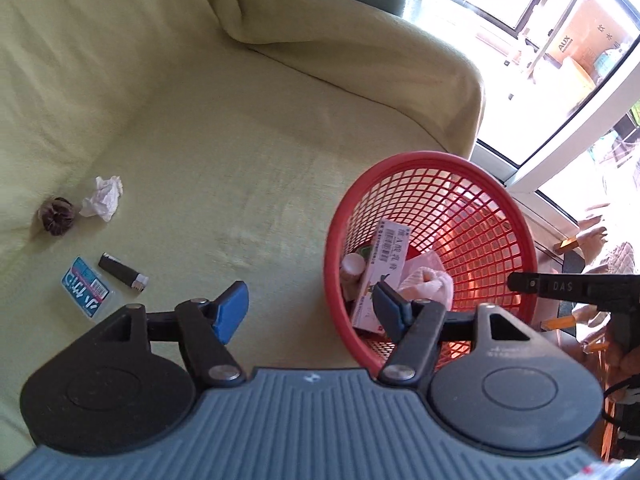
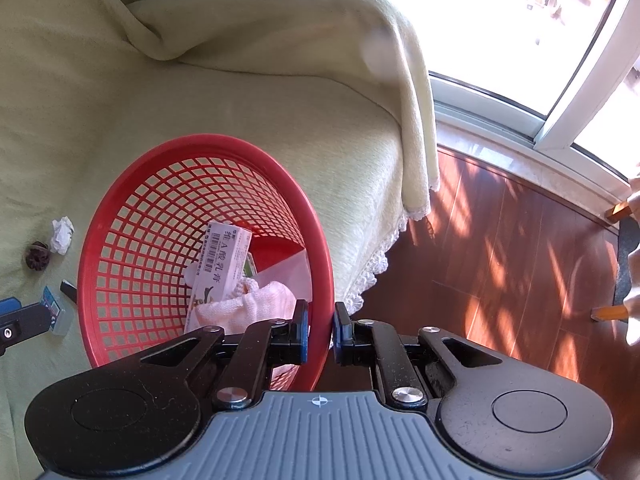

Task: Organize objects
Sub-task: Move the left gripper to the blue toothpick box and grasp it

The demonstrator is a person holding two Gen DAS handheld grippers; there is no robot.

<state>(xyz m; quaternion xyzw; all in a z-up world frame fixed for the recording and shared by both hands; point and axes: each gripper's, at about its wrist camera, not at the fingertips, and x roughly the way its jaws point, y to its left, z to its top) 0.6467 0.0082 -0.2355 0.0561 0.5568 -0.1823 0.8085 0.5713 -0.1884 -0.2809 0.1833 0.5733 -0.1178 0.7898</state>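
A red mesh basket point(image 1: 434, 160) is tilted at the sofa's right edge; it also shows in the right wrist view point(image 2: 200, 142). It holds a white medicine box point(image 1: 386, 258), a pink cloth point(image 1: 426, 286) and a small bottle point(image 1: 352, 266). My right gripper point(image 2: 320, 330) is shut on the basket's rim. My left gripper point(image 1: 312, 308) is open and empty above the sofa, left of the basket. On the sofa at the left lie a crumpled tissue point(image 1: 102, 198), a dark round object point(image 1: 56, 216), a black lighter point(image 1: 122, 274) and a blue clear case point(image 1: 86, 290).
The sofa is covered with a pale green throw point(image 1: 240, 140) whose lace edge hangs over the right side point(image 2: 376, 268). Wooden floor point(image 2: 500, 260) and a sliding window frame point(image 2: 520, 120) lie to the right.
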